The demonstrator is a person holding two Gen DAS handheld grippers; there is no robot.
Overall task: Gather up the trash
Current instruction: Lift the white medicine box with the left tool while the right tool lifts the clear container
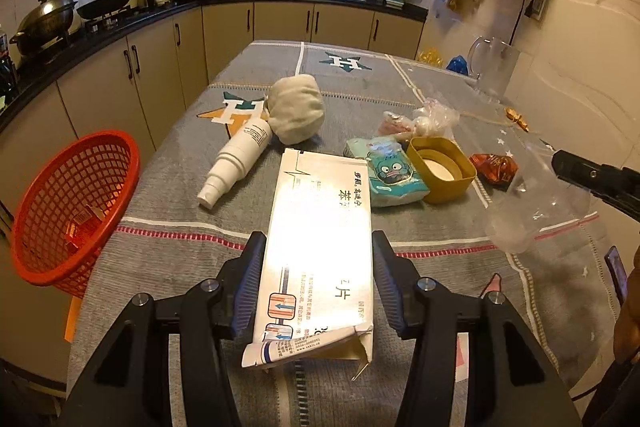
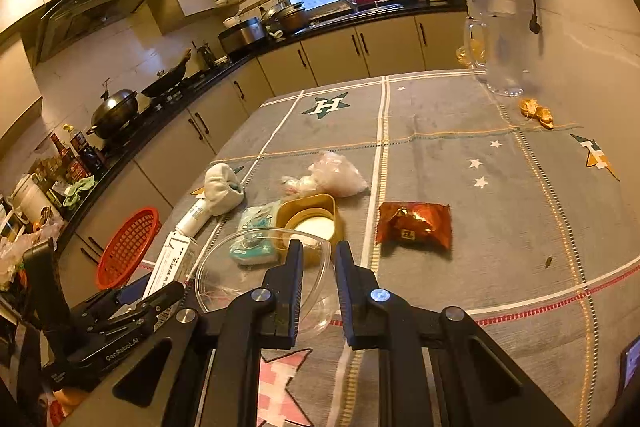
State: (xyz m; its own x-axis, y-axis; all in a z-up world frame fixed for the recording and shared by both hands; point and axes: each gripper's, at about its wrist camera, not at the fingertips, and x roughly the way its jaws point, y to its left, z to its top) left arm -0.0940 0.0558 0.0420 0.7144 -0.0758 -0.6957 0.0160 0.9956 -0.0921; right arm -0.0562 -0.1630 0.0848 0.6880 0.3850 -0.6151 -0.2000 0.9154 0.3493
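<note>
While the white carton (image 1: 320, 247) is straddled by the parted left gripper (image 1: 318, 279), a clear plastic container (image 2: 260, 279) is clamped by the right gripper (image 2: 318, 283).

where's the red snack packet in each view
Left wrist: the red snack packet lies at right of centre, just right of the yellow tub.
Right wrist: the same packet lies at centre right, again right of the tub.
Shared landmark: the orange basket at the table's left edge.
</note>
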